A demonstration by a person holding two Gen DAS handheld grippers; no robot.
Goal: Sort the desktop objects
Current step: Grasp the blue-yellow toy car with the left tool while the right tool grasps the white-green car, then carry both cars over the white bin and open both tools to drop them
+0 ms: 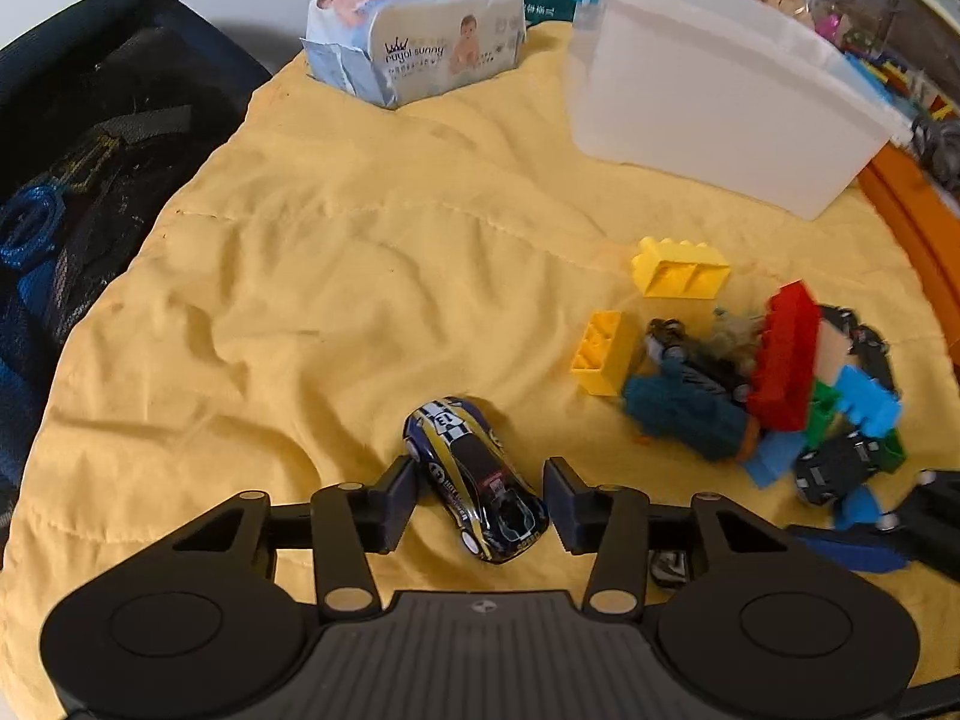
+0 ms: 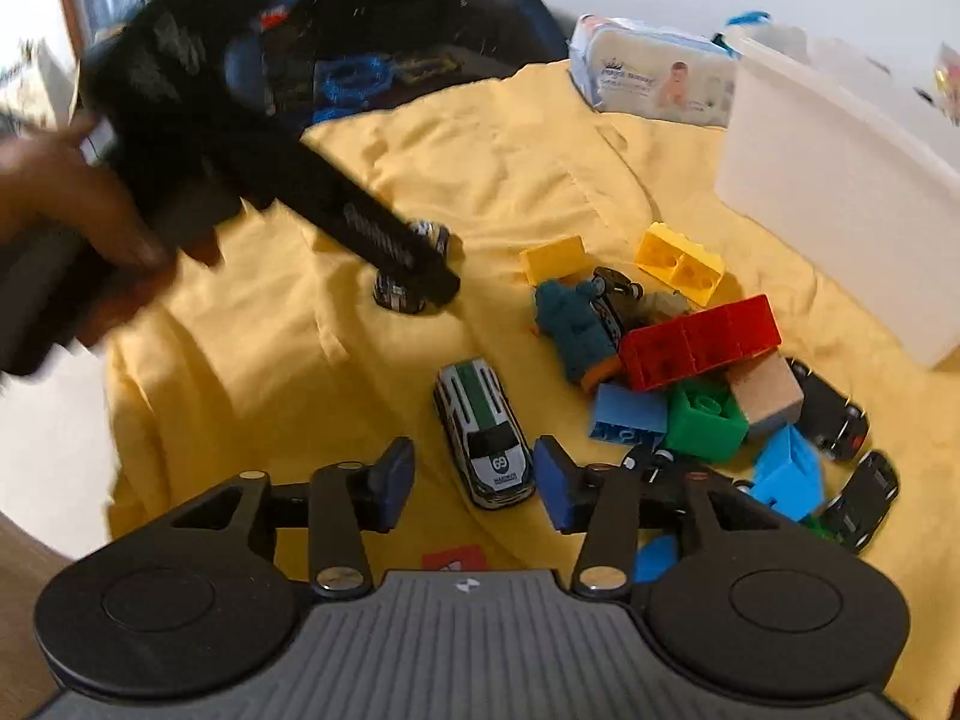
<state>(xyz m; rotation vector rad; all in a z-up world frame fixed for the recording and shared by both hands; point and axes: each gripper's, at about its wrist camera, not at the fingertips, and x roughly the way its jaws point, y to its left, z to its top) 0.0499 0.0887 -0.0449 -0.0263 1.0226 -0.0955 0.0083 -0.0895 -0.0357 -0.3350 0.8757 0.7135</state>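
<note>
Left wrist view: the left gripper (image 1: 480,504) stands open around a blue-and-gold toy race car (image 1: 477,480) lying on a yellow blanket (image 1: 300,276); the left pad touches the car's side, the right pad stands clear. Wide bare blanket stretches ahead to a wet-wipes pack (image 1: 414,42). A translucent storage bin (image 1: 720,102) sits at upper right.

Right wrist view: the right gripper (image 2: 474,480) is released, jaws apart around a white-and-green toy SUV (image 2: 485,438), neither pad pressing it. A heap of building blocks (image 2: 702,348) crowds its right side. A hand (image 2: 78,228) holds the other gripper at left.
</note>
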